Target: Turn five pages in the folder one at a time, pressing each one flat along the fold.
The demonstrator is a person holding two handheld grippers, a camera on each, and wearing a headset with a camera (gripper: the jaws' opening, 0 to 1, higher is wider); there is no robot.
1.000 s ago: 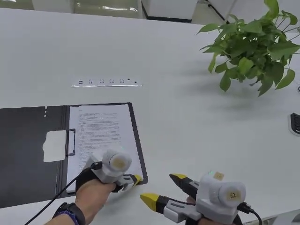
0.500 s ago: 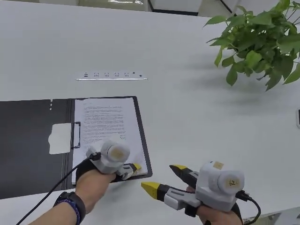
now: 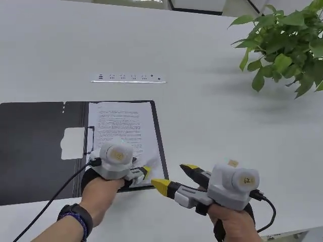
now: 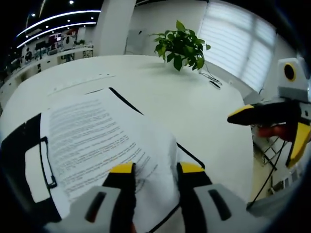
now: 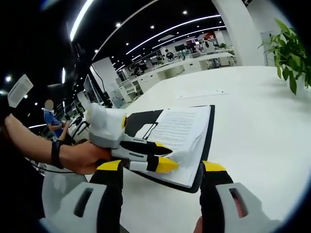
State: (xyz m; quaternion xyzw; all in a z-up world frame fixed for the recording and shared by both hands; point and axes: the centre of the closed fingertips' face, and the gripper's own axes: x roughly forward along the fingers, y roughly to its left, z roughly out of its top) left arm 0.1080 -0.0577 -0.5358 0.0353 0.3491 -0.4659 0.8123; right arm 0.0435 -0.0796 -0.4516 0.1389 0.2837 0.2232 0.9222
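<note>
The folder (image 3: pixel 35 151) lies open on the worktop (image 3: pixel 212 91), at the left. Its left half shows the black inner cover. A clip (image 3: pixel 90 140) sits beside the fold, and the page (image 3: pixel 126 128) lies on the right half.

My left tool (image 3: pixel 144 172) is at the page's lower right corner. In the left gripper view the corner curls up and lies between the two jaws, which stand a little apart. I cannot tell whether they pinch it.

My right tool (image 3: pixel 175 176) is just beside the folder's lower right corner, over the worktop. It is released, jaws spread wide and pointing toward the left tool.

A plant (image 3: pixel 287 45) stands at the far right, well apart from the folder.
</note>
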